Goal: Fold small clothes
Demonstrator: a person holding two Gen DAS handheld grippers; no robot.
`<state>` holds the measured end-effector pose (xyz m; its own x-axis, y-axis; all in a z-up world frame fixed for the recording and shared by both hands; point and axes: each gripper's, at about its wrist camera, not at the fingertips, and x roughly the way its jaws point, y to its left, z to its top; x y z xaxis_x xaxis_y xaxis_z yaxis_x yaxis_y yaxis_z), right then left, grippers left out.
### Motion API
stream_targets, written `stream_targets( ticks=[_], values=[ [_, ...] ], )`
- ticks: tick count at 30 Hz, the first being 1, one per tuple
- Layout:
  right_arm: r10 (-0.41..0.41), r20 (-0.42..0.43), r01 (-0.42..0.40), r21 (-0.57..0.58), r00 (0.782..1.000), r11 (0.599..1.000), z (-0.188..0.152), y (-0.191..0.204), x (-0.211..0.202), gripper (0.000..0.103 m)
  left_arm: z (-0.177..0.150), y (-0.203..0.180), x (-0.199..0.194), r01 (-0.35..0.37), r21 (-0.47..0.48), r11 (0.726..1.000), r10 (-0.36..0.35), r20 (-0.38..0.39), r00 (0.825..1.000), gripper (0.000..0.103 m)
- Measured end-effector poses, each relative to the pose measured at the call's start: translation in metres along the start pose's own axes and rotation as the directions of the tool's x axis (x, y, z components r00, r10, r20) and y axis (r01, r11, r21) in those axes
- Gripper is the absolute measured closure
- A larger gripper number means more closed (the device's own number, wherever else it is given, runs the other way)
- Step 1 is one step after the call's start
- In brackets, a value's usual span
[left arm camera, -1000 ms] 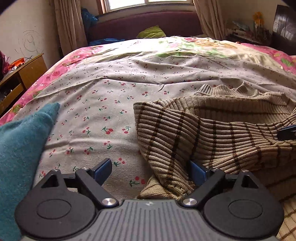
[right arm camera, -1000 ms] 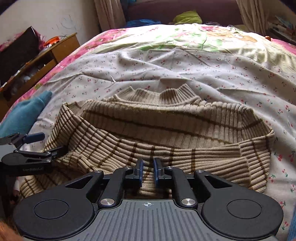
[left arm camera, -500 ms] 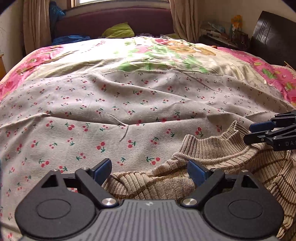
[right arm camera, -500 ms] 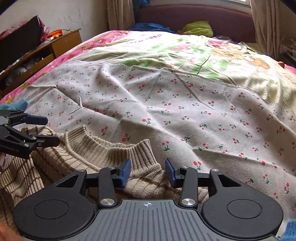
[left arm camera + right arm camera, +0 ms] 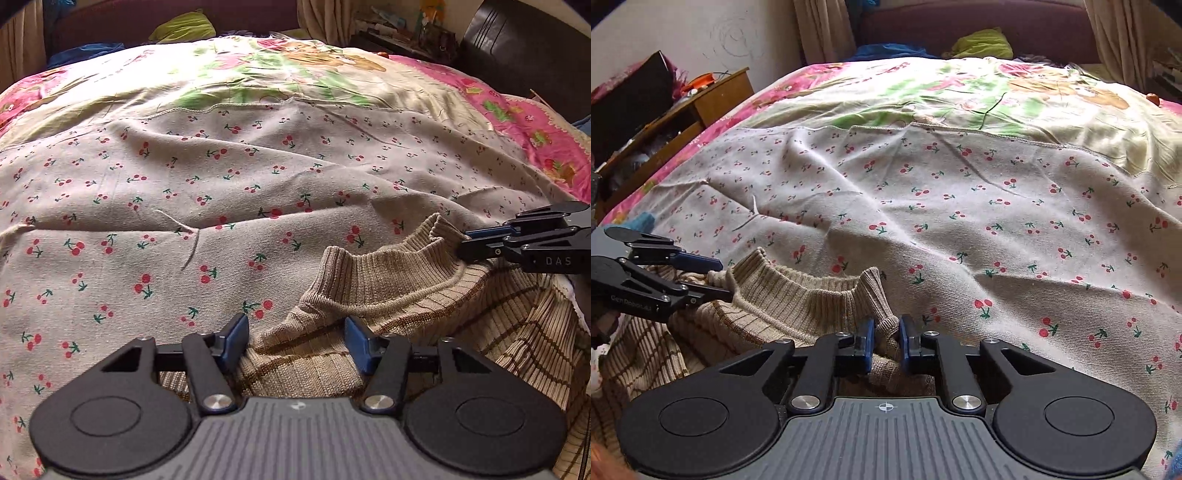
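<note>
A beige ribbed sweater with brown stripes [image 5: 424,317] lies on the cherry-print bedsheet [image 5: 221,206], collar toward the far side. My left gripper [image 5: 295,336] is open, its blue pads on either side of the sweater's left shoulder. My right gripper [image 5: 886,341] is shut on the sweater's right shoulder by the collar [image 5: 798,291]. The right gripper also shows at the right of the left wrist view [image 5: 469,243], at the collar's edge. The left gripper shows at the left of the right wrist view [image 5: 713,278].
A floral quilt [image 5: 960,96] covers the far half of the bed. A wooden bedside cabinet [image 5: 683,114] stands at the left. A teal garment [image 5: 642,219] peeks out at the bed's left edge. A dark headboard [image 5: 517,55] stands at the right.
Both grippers moved from the sweater's lower edge up to the shoulders beside the collar. The right gripper opened on the way and has closed on the shoulder. The left gripper stayed open.
</note>
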<state>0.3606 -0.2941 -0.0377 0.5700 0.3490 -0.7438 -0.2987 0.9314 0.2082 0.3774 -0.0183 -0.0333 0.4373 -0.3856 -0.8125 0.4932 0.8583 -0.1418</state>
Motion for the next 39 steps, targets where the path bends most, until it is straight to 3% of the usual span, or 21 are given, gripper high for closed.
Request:
stream_targets(
  ticks=[5, 12, 14, 16, 22, 25, 27, 30, 34, 39],
  values=[
    [0.004, 0.029, -0.005, 0.022, 1.0, 1.0, 0.001, -0.001, -0.006, 0.091, 0.004, 0.004, 0.002, 0.03, -0.011, 0.999, -0.03, -0.004, 1.0, 0.038],
    [0.024, -0.005, -0.024, 0.02, 1.0, 1.0, 0.0, -0.004, 0.0, 0.085, 0.007, -0.009, 0.013, -0.033, 0.087, 0.996, 0.036, -0.03, 0.999, 0.031],
    [0.035, -0.007, -0.035, 0.005, 0.999, 0.999, 0.0, -0.004, 0.003, 0.08, 0.007, -0.01, 0.012, -0.028, 0.098, 0.995, 0.031, -0.029, 0.999, 0.035],
    [0.05, -0.009, -0.05, 0.007, 0.999, 0.999, -0.001, -0.005, 0.006, 0.075, 0.004, -0.015, 0.009, -0.011, 0.111, 0.994, 0.014, -0.02, 1.0, 0.053],
    [0.109, -0.004, -0.109, 0.007, 0.994, 0.994, -0.003, -0.01, 0.006, 0.067, 0.008, -0.019, 0.011, 0.012, 0.091, 0.996, -0.01, -0.022, 1.0, 0.066],
    [0.021, -0.007, -0.021, -0.008, 1.0, 1.0, -0.003, -0.004, 0.011, 0.088, 0.006, -0.016, 0.013, 0.025, 0.063, 0.998, -0.024, -0.006, 1.0, 0.072],
    [-0.019, 0.006, 0.019, -0.025, 1.0, 1.0, -0.002, 0.004, 0.009, 0.092, 0.003, -0.018, 0.007, 0.01, 0.059, 0.998, -0.012, 0.03, 0.999, 0.078],
    [-0.042, 0.078, 0.043, -0.013, 0.996, 0.999, 0.003, 0.009, -0.007, 0.093, 0.006, -0.019, -0.001, -0.021, 0.038, 0.999, 0.018, 0.088, 0.996, 0.08],
    [-0.072, 0.179, 0.056, 0.089, 0.981, 0.994, 0.017, -0.003, -0.021, 0.094, 0.014, -0.012, -0.007, -0.024, -0.041, 0.999, 0.031, 0.188, 0.982, 0.08],
    [-0.169, 0.094, 0.164, 0.057, 0.981, 0.985, 0.002, 0.004, 0.026, 0.089, 0.005, -0.022, 0.026, -0.13, -0.025, 0.991, 0.133, 0.158, 0.978, 0.078]
  ],
)
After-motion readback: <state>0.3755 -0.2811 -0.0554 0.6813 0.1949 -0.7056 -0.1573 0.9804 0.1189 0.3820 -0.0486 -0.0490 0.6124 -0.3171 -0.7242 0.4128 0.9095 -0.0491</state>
